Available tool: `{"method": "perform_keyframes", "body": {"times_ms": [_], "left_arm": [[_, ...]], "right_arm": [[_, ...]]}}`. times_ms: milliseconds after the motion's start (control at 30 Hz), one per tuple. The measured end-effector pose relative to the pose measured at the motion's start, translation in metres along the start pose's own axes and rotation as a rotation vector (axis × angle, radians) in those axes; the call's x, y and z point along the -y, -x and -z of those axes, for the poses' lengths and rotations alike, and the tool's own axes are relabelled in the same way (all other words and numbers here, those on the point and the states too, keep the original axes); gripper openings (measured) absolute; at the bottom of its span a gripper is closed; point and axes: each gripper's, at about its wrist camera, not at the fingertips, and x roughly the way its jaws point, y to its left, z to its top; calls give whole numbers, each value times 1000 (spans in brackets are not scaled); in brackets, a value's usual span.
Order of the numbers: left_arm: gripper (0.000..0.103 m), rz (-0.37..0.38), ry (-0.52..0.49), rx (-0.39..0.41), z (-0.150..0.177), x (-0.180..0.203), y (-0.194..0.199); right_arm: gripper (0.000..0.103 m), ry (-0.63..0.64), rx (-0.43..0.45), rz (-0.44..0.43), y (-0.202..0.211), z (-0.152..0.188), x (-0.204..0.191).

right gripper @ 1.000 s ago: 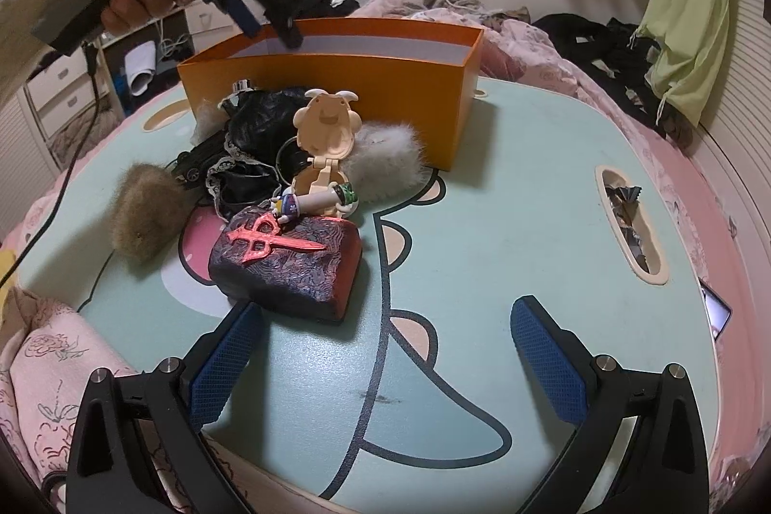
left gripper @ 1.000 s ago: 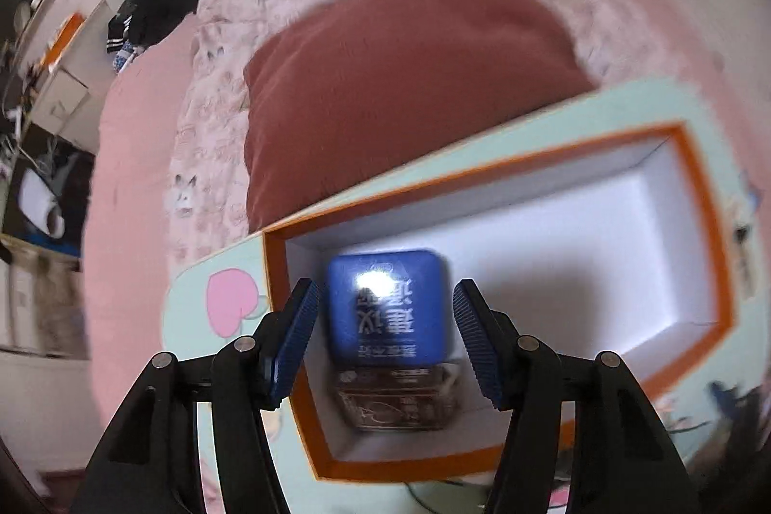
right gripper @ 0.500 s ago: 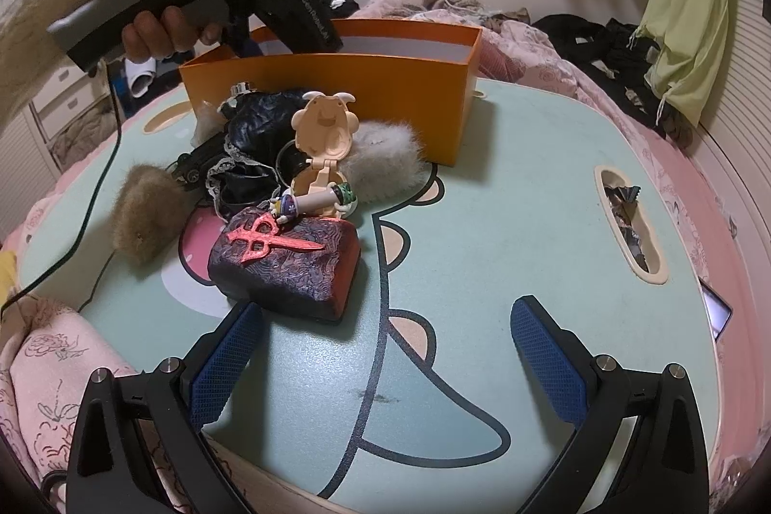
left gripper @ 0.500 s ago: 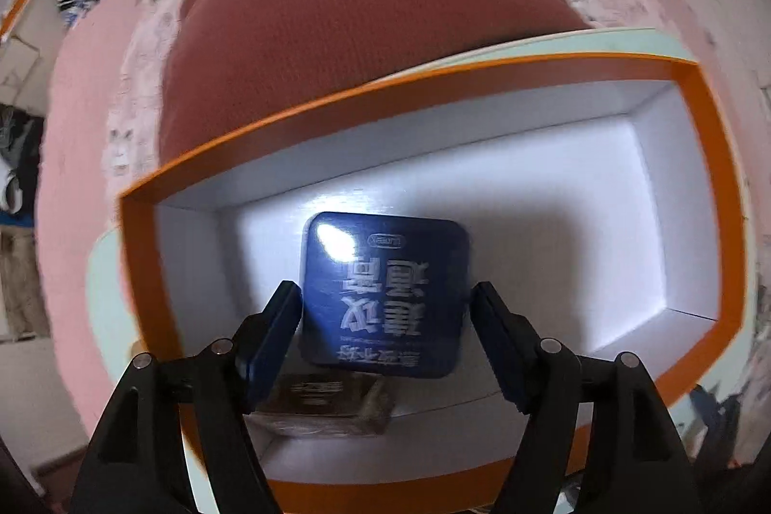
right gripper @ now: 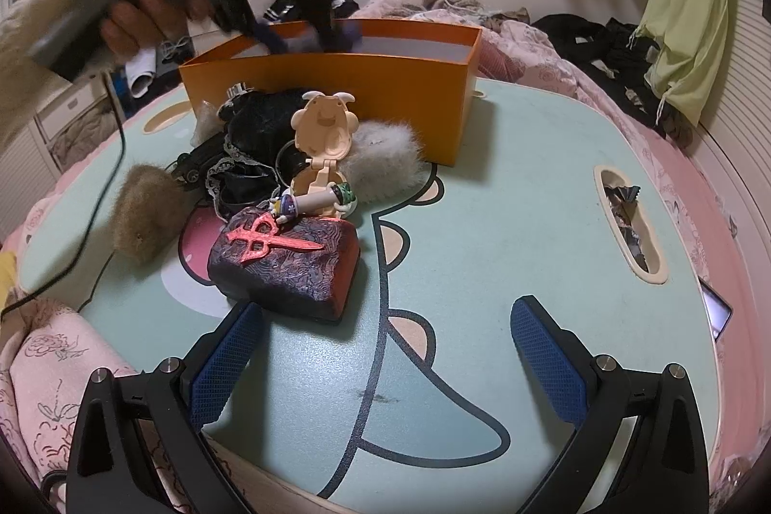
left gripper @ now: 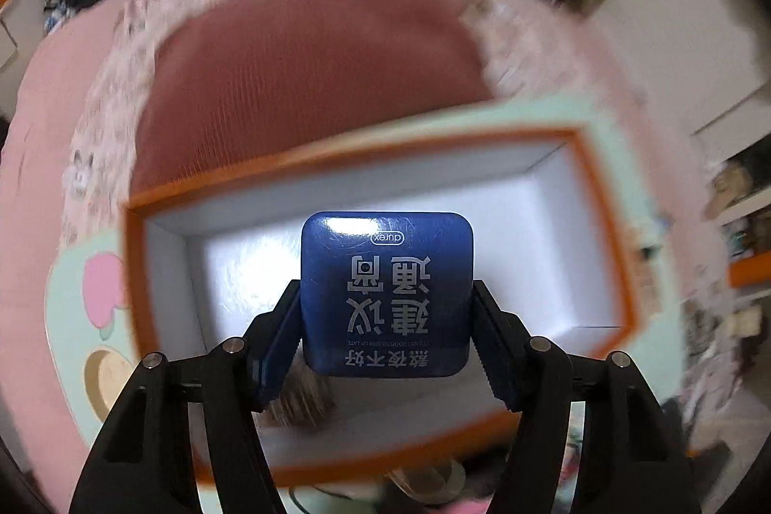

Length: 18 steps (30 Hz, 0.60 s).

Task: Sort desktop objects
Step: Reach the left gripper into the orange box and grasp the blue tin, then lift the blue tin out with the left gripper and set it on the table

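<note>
Sorting is mid-placement: your left gripper [left gripper: 385,321], jaws closing on the blue tin [left gripper: 385,295], hangs over the orange box [left gripper: 602,234]; lower it, then release, while your right gripper [right gripper: 380,364] waits wide and empty.

Tin [left gripper: 385,292] above the box [right gripper: 337,80]; clutter pile [right gripper: 289,177] before the box on the table [right gripper: 506,225].

Your surface [right gripper: 506,196] is mint green with a cartoon print, sitting on a bed with pink floral bedding [right gripper: 544,46]. There's a green curtain [right gripper: 684,8] on the right, white drawers [right gripper: 62,124] on the left, and dim indoor light.
</note>
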Motion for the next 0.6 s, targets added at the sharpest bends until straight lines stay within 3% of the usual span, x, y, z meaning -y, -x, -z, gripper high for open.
{"method": "perform_keyframes", "body": {"times_ms": [133, 200, 333, 433, 600], "left_arm": [[66, 67, -83, 151, 38, 29, 64], [66, 67, -112, 179, 67, 34, 81], [66, -57, -149, 152, 129, 24, 82], [66, -141, -75, 122, 167, 1, 72], [66, -105, 29, 101, 196, -18, 50]], "right_arm": [[103, 0, 0, 0, 0, 0, 0], [103, 0, 0, 0, 0, 0, 0], [103, 0, 0, 1, 0, 0, 0], [103, 0, 0, 0, -1, 1, 0], [103, 0, 0, 1, -1, 1, 0]]}}
